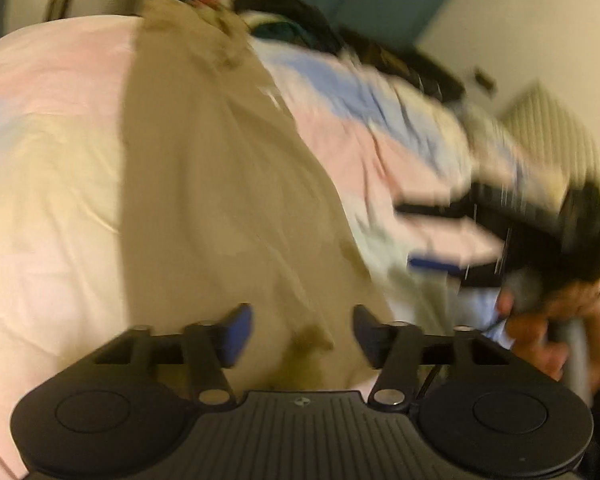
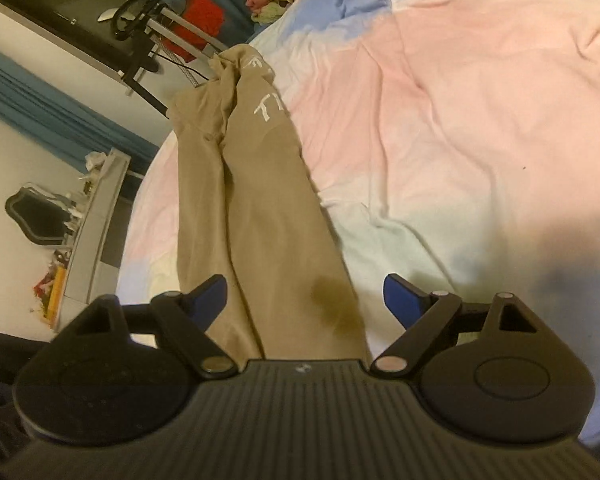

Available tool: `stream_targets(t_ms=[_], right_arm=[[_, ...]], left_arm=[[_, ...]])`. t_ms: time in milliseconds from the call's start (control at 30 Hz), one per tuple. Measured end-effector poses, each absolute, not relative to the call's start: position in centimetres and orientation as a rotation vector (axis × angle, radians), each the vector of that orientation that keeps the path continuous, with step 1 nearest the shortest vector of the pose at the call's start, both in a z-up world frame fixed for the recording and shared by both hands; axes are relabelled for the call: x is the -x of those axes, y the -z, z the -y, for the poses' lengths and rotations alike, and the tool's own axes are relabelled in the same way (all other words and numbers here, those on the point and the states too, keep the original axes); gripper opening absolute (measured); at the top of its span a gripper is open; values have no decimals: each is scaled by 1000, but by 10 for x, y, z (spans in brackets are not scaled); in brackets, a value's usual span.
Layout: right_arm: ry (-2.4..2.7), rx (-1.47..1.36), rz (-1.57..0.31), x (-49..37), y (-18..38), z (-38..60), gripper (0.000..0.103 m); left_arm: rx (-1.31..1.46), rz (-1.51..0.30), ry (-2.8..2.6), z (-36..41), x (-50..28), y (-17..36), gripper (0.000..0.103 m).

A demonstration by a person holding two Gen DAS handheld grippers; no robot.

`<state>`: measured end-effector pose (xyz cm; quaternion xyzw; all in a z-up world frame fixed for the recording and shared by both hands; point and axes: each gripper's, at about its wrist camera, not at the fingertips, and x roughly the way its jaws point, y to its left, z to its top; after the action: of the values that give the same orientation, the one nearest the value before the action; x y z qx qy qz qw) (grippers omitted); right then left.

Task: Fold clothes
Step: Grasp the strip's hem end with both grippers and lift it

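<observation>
A pair of tan trousers lies stretched lengthwise on a bed with a pink, blue and white sheet. White letters show near their far end, and a darker patch sits near my right gripper, which is open above the near end of the trousers. In the blurred left wrist view the same trousers run away from my left gripper, which is open just over their near end. The right gripper shows at the right, held in a hand.
A heap of other clothes lies at the far end of the bed. Beside the bed stand a desk with a monitor, a red cloth on a rack and a cluttered shelf.
</observation>
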<state>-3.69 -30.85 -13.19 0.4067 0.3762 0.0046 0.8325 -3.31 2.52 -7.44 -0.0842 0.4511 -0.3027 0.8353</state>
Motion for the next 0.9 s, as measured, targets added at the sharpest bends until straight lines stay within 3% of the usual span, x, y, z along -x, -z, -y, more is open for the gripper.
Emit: stream_targets(t_ms=[33,133,233,433,600,667,767,900], right_arm=[[-12,-859,-821,35,136,305,87],[-22,-859,-903,29,150,295,75],[-9,-873,-943,27,159,293,75],[-29,-939,-982,31,166,292,71],[-163,-916,-1038,36,159,273,71],[-144,-913,-1042,41,156,272,71],[-117,-939,-1051,49,154,274,69],[-81,-995,-1021,60,150,279,66]], left_arm=[[198,-972,613,-30,28,77,77],[256,-1021,527,-43,13,86,77],[314,-1068,440,-56,-2,94,77],[401,-1147,383,-72,-11,106,69],[455,-1204,414,-77,-6,112,52],[477,-1227,427,-79,-4,115,30],[523,-1243,439,-83,-4,117,14],[588,-1218,457,-93,9,114,9]])
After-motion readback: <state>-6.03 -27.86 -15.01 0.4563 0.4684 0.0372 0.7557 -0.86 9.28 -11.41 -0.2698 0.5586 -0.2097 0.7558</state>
